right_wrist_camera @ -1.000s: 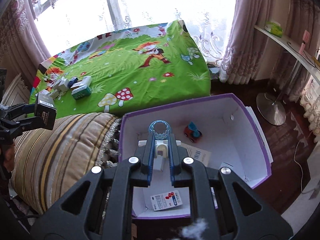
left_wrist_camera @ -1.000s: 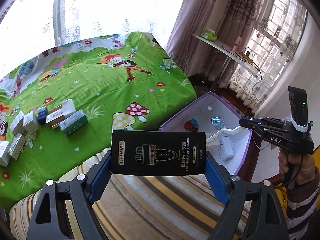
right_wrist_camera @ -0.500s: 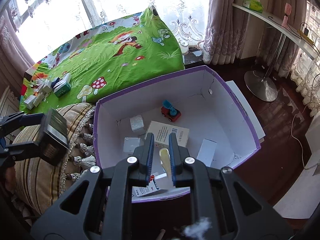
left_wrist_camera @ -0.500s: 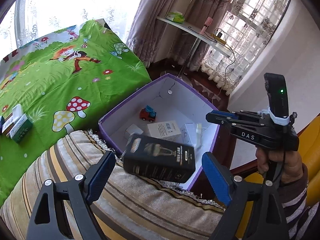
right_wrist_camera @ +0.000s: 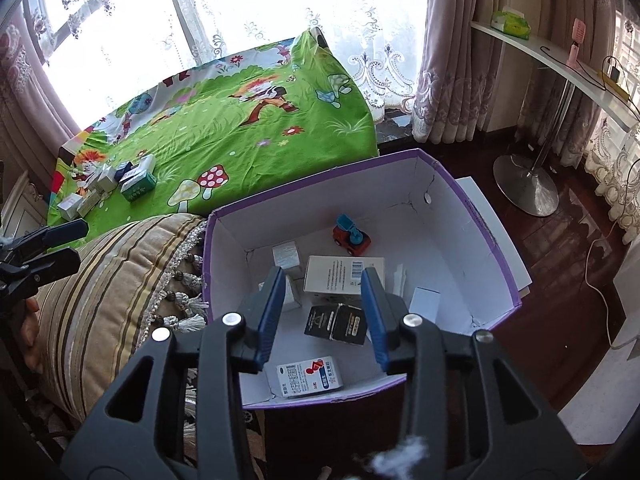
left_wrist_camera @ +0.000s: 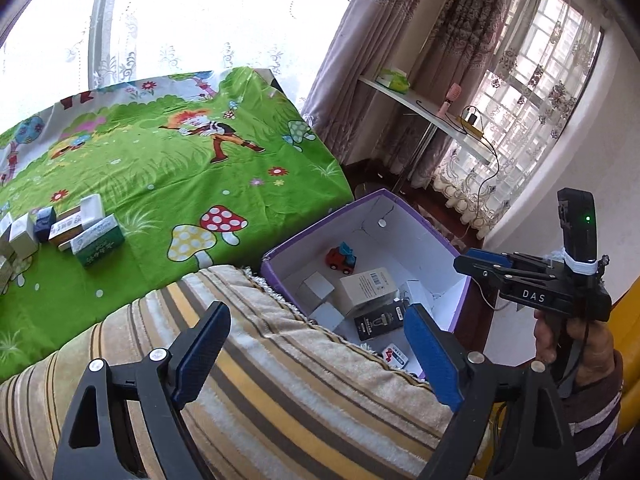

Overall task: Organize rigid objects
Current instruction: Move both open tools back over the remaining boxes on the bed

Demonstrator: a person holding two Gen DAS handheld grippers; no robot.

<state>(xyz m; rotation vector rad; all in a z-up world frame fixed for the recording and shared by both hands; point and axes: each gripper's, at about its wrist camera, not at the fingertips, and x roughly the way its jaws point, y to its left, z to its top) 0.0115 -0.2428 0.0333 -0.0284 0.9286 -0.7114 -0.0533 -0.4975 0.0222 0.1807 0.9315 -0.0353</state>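
Note:
A purple box [right_wrist_camera: 472, 200] with a white inside stands on the floor; it also shows in the left wrist view [left_wrist_camera: 372, 200]. In it lie a black carton [right_wrist_camera: 336, 324], also in the left wrist view [left_wrist_camera: 380, 320], a large white carton [right_wrist_camera: 344, 276], a red and blue toy car [right_wrist_camera: 352, 236], a small pill carton [right_wrist_camera: 310, 376] and other small white cartons. My right gripper [right_wrist_camera: 322, 316] is open and empty above the box. My left gripper [left_wrist_camera: 316, 352] is open and empty above a striped cushion [left_wrist_camera: 280, 380]. Several small cartons [left_wrist_camera: 80, 228] lie on the green cloth.
The green cartoon cloth [left_wrist_camera: 160, 184] covers a bed or table by the window. The striped cushion [right_wrist_camera: 112, 280] lies left of the box. A white shelf [right_wrist_camera: 560, 60] on a metal stand [right_wrist_camera: 524, 184] is at the right. Dark wooden floor surrounds the box.
My left gripper opened and let go of the black carton, which now lies in the box. My right gripper opened and dropped its white piece into the box.

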